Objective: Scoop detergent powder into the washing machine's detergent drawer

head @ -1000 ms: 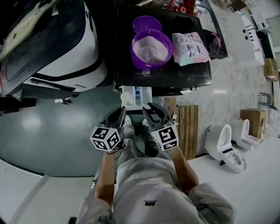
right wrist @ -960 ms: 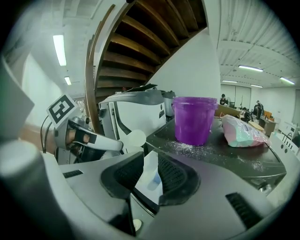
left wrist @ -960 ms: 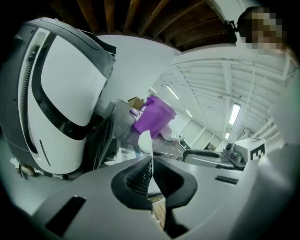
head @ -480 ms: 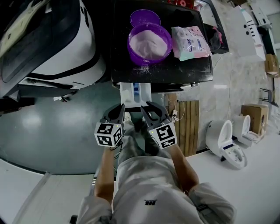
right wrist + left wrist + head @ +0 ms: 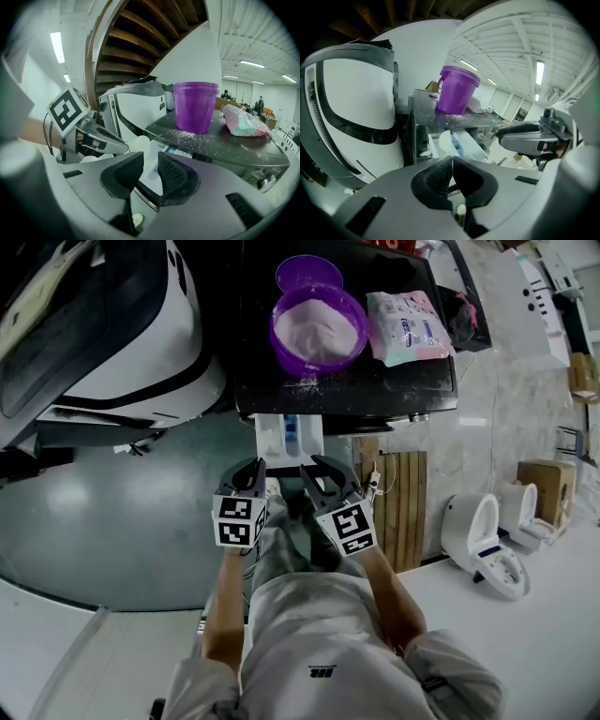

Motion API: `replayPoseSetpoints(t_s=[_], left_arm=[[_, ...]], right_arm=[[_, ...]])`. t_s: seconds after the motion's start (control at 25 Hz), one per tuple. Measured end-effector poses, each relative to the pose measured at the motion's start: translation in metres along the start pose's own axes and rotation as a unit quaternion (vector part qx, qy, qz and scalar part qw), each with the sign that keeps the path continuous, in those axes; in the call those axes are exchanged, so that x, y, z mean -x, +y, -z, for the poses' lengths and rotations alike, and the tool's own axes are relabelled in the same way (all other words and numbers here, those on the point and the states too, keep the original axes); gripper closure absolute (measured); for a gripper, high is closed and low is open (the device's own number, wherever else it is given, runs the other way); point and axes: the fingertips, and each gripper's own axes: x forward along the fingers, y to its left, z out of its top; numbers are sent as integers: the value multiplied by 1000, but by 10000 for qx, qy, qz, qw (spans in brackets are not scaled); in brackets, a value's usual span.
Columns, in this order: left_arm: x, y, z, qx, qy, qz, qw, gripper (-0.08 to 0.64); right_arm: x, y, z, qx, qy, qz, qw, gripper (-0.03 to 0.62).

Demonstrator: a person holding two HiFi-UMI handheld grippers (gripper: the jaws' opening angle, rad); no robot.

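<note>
A purple bucket point(image 5: 317, 329) full of pale detergent powder stands on the black washing machine top point(image 5: 394, 395); it also shows in both gripper views point(image 5: 457, 91) point(image 5: 196, 107). Its purple lid point(image 5: 307, 273) lies behind it, and a pink detergent bag point(image 5: 410, 326) lies to its right. The white detergent drawer point(image 5: 289, 439) is pulled out below, with a white rounded thing point(image 5: 444, 141) in it. My left gripper point(image 5: 251, 479) point(image 5: 451, 159) hangs shut and empty just in front of the drawer. My right gripper point(image 5: 323, 474) point(image 5: 150, 159) is beside it, slightly open and empty.
A large white machine with a dark door point(image 5: 141, 343) stands to the left. Spilled powder dots the black top near the bucket. White toilets point(image 5: 487, 540), a cardboard box point(image 5: 544, 493) and a wooden panel point(image 5: 403, 512) stand on the right. The person's legs are below the grippers.
Both grippers have edged a little closer to the drawer. The left marker cube has turned squarer to the camera.
</note>
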Motion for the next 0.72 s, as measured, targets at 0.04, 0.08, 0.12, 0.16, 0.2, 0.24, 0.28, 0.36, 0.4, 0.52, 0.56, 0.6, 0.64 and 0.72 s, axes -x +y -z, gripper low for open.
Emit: replayPoseSetpoints(t_s=[0.04,0.08,0.12,0.16,0.2,0.24,0.28,0.36,0.4,0.52,0.56,0.6,0.64,0.72], left_arm=[[-1,0,1,-89,52,-45,9999,545],[-2,0,2,-176,106,-95,9997,545],[-3,0,3,-261,162,-145,9994,545],[-4,0,4,-343,218,-193,9990,545],[-5,0,5,-424,275,-242,9984,545],[-6,0,7,-505,335,-293,9977,545],[-7,1,10,-588,397,-346,9969,545],[-9,1,13,-796,492,-459,9946,545],[-10,1,13,-931,523,-521,9929,545],[-11,1,13,-1432,622,-747,9849,545],[-12,1,13,-1609,653,-827,9813,545],[-12,1,13,-1782,680,-903,9775,545],[-13,1,13,-1944,702,-973,9736,545],[-14,1,13,-2231,736,-1105,9657,545]], right_arm=[[0,0,0,2,-3,-6,10000,497],[0,0,0,3,-6,-14,10000,497],[0,0,0,3,-9,-21,10000,497],[0,0,-1,2,-11,-27,10000,497],[0,1,-1,1,-13,-30,10000,497],[0,1,-1,-1,-14,-33,10000,496],[0,1,0,-3,-12,-35,10000,497],[0,1,1,-5,0,-36,10000,497],[0,1,2,-10,6,-37,10000,497],[0,0,4,-24,21,-40,10000,497],[0,0,5,-19,26,-39,10000,497],[-1,0,6,-7,32,-36,10000,497],[-1,0,6,12,41,-31,10000,497],[-2,0,7,38,55,-25,10000,497]])
